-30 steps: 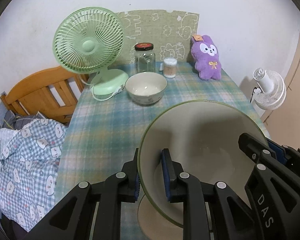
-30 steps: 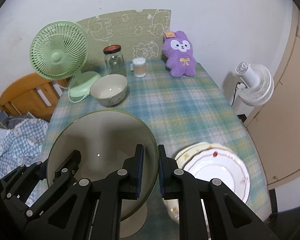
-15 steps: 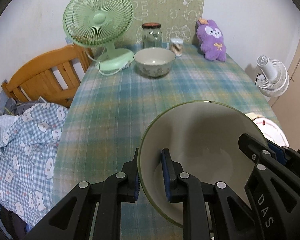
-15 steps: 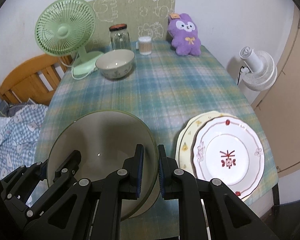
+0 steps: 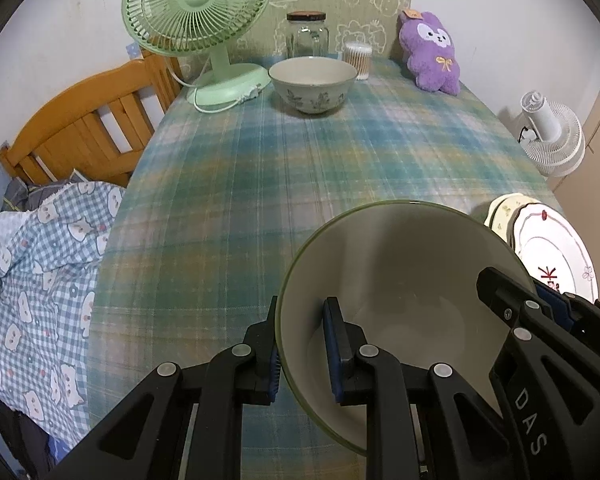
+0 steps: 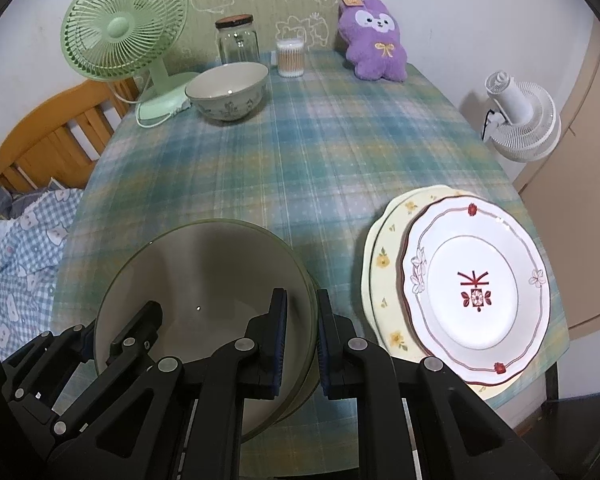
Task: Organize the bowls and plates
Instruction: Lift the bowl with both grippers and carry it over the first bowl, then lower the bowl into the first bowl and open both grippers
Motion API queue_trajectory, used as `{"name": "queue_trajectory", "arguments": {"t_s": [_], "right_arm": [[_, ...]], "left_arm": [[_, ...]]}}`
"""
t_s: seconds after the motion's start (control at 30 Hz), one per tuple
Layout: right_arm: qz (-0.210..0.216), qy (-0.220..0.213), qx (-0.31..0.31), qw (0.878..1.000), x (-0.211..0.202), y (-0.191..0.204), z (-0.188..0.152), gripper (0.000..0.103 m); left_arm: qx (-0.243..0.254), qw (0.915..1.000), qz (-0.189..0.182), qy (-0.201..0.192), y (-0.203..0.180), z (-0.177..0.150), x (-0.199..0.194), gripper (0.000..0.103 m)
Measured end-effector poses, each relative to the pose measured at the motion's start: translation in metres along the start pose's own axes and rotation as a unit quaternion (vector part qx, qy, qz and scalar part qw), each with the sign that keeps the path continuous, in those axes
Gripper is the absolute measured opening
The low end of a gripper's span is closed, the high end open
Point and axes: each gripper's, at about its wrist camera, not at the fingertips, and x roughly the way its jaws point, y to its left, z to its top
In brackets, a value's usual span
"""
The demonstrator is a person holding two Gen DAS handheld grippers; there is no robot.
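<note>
bowl [image 5: 400, 276], beige inside, thin green rim

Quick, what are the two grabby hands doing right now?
Left gripper: shut on the big bowl's left rim.
Right gripper: shut on the same bowl's right rim.

Soft indoor light, fisheye-warped edges, sharp.
</note>
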Motion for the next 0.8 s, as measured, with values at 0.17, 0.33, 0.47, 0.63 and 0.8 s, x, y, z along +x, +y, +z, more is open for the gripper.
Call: {"name": "queue_trajectory", "arguments": {"t_s": [0.17, 0.33, 0.47, 0.63, 0.8], "right_arm": [[-0.007, 0.006, 0.001, 1.0, 0.006, -0.001, -0.002, 0.017], [-0.017, 0.008, 0.002, 1.0, 0.01, -0.004, -0.002, 0.017], [-0.021, 0.011, 0.004, 1.0, 0.012, -0.006, -0.003, 0.017], [-0.023, 0.015, 0.002, 1.0, 0.012, -0.005, -0.002, 0.017], [-0.006, 0.026, -0.004, 1.0, 0.011, -0.005, 0.001, 0.026]], "left_arm": [[0.006, 0.9999, -0.005, 0.008, -0.001, -0.003, 0.005, 0.016], [0.01, 0.9998, -0.011, 0.014, -0.004, -0.002, 0.011, 0.016], [0.012, 0.9997, -0.013, 0.018, -0.007, -0.003, 0.014, 0.016], [0.01, 0.9997, -0.015, 0.019, -0.006, -0.003, 0.015, 0.016], [0.013, 0.9995, -0.019, 0.02, -0.007, -0.001, 0.011, 0.031]]}}
